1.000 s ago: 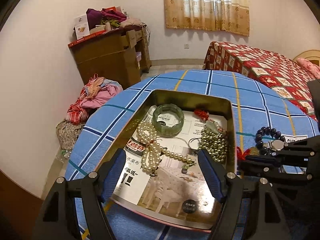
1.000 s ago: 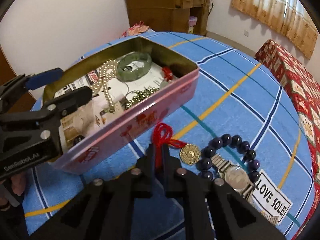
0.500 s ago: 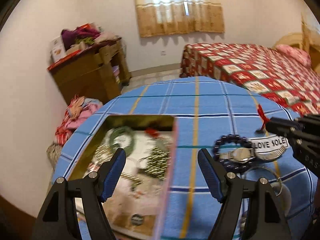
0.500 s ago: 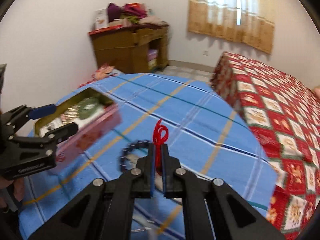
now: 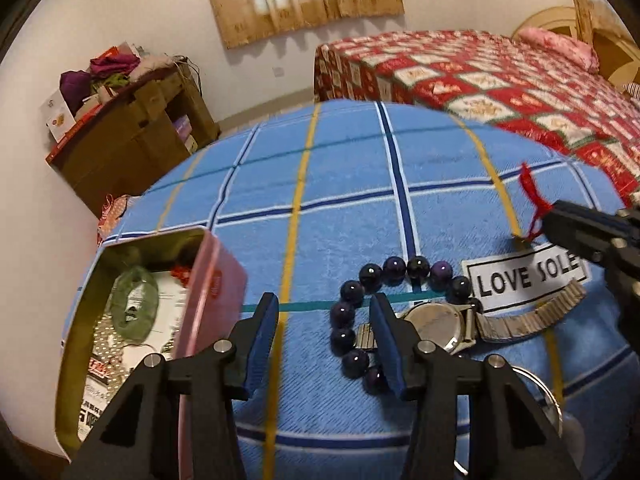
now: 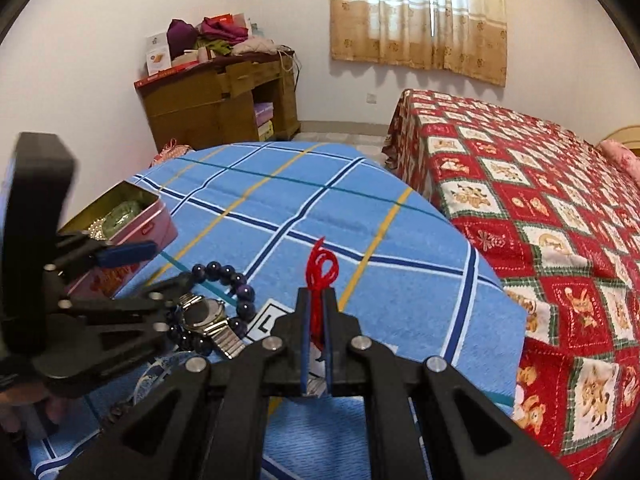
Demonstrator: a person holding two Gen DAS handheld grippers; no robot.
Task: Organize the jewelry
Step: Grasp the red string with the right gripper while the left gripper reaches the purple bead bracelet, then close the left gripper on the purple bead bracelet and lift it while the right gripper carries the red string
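Grippers first: our right gripper (image 6: 316,300) is pinched nearly closed on a red cord (image 6: 320,270), with the loop sticking up above the fingertips and the rest of the cord running down between the pads; from the left wrist view the same cord (image 5: 532,196) hangs off the right gripper tip, raised over the tabletop (image 5: 340,200). We can't make out what hangs at the cord's lower end. Our left gripper (image 5: 324,336) is about half open and holds nothing; its blue pads (image 5: 266,336) hover low over the blue plaid cloth, and the right-hand pad overlaps the dark bead bracelet (image 5: 352,292) in view; contact we can't confirm. A metal-band wristwatch (image 5: 436,326) lies inside the bracelet ring, its band extending right under a "LOVE SOLE" label (image 5: 524,276). The pink tin (image 5: 216,280) sits just left of our left gripper, open, with a green bangle (image 5: 134,304) and pearl strands (image 5: 102,336) inside on printed paper. In the right wrist view the tin (image 6: 148,228) is well left of the red cord, with the bracelet and watch between them.
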